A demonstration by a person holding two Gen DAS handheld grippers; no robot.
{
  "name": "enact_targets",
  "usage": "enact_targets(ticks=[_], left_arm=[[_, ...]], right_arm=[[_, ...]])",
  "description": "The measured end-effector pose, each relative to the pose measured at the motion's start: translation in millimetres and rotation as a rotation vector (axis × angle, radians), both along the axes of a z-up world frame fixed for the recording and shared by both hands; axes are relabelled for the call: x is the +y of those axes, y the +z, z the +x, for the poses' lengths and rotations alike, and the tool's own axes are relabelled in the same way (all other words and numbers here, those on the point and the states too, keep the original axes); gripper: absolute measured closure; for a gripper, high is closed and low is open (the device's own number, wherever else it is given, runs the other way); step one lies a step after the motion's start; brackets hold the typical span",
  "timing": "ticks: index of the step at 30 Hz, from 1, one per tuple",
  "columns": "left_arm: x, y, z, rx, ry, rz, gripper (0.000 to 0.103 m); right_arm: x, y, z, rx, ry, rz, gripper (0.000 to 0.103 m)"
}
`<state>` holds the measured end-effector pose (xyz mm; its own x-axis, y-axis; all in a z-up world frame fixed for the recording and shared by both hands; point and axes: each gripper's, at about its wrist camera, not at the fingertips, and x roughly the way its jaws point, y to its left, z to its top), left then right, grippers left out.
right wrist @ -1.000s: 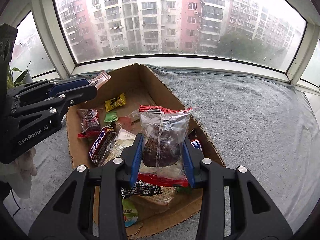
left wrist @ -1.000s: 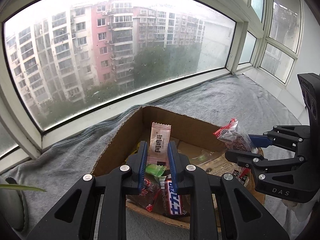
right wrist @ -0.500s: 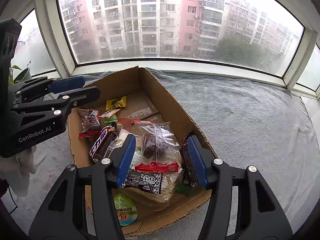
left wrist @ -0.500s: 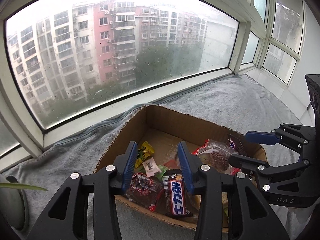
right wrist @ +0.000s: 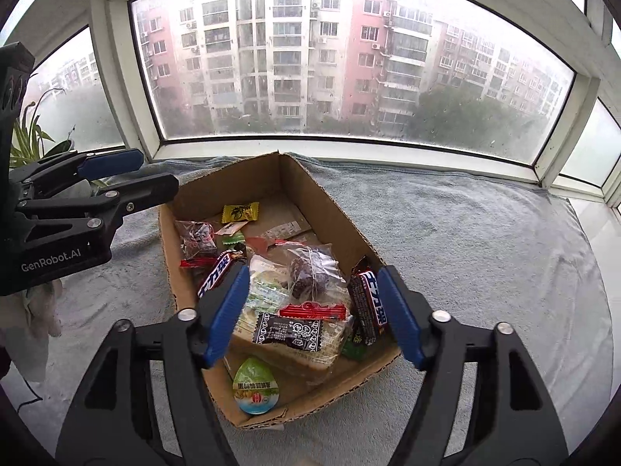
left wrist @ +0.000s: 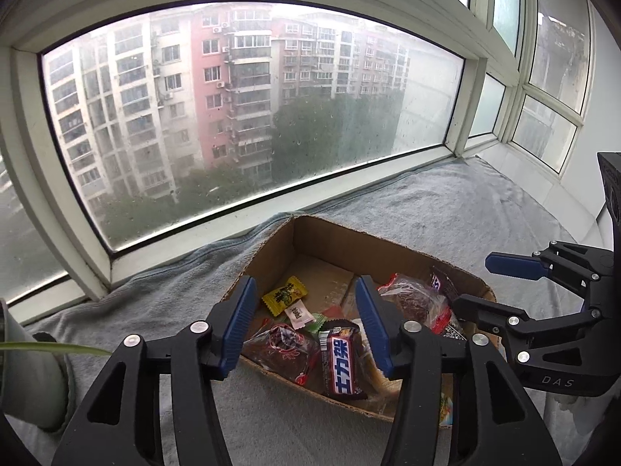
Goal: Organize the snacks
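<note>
Both grippers — left (left wrist: 304,320) and right (right wrist: 314,312) — have just been opening and hold nothing; the snacks (right wrist: 310,272) lie in the cardboard box (right wrist: 341,209) on a grey blanket (right wrist: 485,240).

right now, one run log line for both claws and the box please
left claw: open, just been opening, nothing between | right claw: open, just been opening, nothing between | brown cardboard box: holds the snacks
</note>
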<state>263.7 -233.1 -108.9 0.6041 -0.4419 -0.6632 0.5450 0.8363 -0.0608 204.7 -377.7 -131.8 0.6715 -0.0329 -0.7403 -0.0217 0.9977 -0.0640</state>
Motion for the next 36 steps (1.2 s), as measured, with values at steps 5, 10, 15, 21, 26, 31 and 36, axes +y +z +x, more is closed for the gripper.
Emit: enact_targets(ticks=[5,10,15,21,26,31,36], left_arm=[[12,17,-19,-0.021,0.032,0.004,0.035],[25,34,-42,-0.035,0.068,-0.002,0.029],[36,49,-72,-0.064,0.090,-0.012,0.026],[49,65,-109,-0.096,0.118,-0.016,0.025],[56,72,-133,-0.117,0.144,-0.023,0.023],[54,73,-142,-0.112,0.147,-0.016,0.023],[57,74,-152,-0.103,0.152,-0.023,0.023]], right_arm=[[11,19,-23,-0.048,0.002,-0.011,0.022],[21,39,-53,-0.097,0.000,-0.009,0.018],[25,49,-85,-0.126,-0.019,0.006,0.018],[25,56,-126,-0.165,-0.060,0.007,0.000],[21,61,-146,-0.171,-0.081,0.011,0.000],[19,64,-157,-0.180,-0.094,0.001,0.000],[19,65,-159,-0.183,-0.101,0.004,0.000]])
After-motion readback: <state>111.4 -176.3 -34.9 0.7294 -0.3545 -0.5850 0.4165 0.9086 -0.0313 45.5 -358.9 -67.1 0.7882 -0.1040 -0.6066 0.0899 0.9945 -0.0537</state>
